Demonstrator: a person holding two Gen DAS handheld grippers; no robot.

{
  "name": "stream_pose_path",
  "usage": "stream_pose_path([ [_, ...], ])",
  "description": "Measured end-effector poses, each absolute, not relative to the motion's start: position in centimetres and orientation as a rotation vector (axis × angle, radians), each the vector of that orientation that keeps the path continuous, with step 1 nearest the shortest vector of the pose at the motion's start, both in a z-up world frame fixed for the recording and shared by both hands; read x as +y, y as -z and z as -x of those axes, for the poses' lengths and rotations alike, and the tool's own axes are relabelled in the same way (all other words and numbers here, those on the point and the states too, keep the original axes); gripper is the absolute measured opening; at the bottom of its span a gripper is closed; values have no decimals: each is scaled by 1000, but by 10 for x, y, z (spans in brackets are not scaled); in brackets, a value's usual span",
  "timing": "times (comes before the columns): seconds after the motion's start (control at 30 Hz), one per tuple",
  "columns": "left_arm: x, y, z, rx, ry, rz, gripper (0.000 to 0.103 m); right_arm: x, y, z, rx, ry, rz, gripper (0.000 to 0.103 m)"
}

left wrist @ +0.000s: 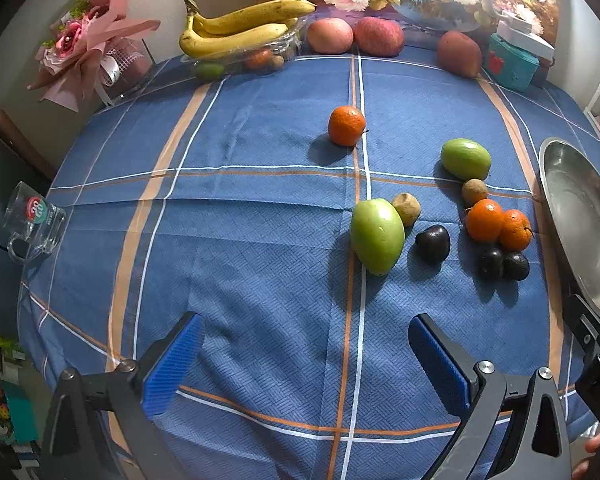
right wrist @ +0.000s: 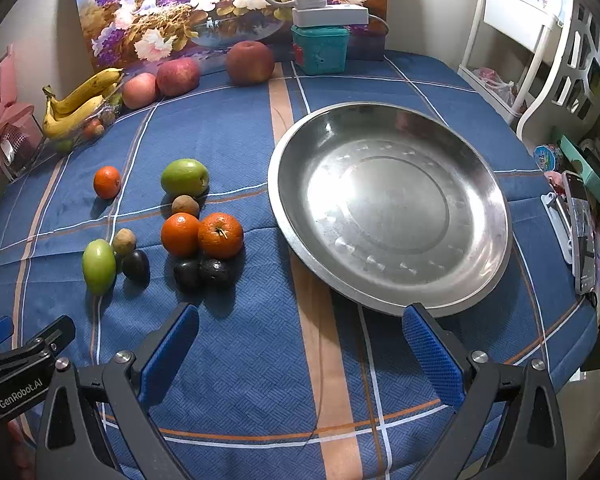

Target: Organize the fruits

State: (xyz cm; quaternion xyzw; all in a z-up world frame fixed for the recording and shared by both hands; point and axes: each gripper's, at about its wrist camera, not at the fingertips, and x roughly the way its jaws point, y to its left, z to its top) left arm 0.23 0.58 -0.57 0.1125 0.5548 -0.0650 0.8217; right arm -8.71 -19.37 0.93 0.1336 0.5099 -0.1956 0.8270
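Loose fruit lies on the blue checked tablecloth: a lone orange (left wrist: 346,125) (right wrist: 107,182), two green fruits (left wrist: 377,236) (left wrist: 465,159), two touching oranges (right wrist: 202,235), small brown fruits (left wrist: 406,209) and dark plums (left wrist: 433,243) (right wrist: 202,273). An empty steel plate (right wrist: 392,208) sits to their right; its rim shows in the left wrist view (left wrist: 580,220). My left gripper (left wrist: 306,364) is open and empty, near the table's front edge. My right gripper (right wrist: 300,354) is open and empty, in front of the plate.
Bananas (left wrist: 240,28) on a clear tray, three red apples (right wrist: 176,76) and a teal box (right wrist: 320,50) stand at the back. A glass mug (left wrist: 32,224) sits at the left edge, a pink bouquet (left wrist: 88,52) behind it. A phone (right wrist: 582,232) lies at the right edge.
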Motion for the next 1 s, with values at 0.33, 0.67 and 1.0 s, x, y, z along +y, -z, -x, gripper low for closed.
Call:
stream_pose_path([
  [0.33, 7, 6, -2, 1182, 139, -240, 103, -194, -8, 87, 1088, 416, -285, 102],
  [0.67, 8, 8, 0, 1186, 137, -248, 103, -194, -7, 87, 1088, 415, -284, 102],
  [1.0, 7, 8, -1, 1188, 136, -248, 103, -195, -7, 87, 1088, 415, -285, 102],
])
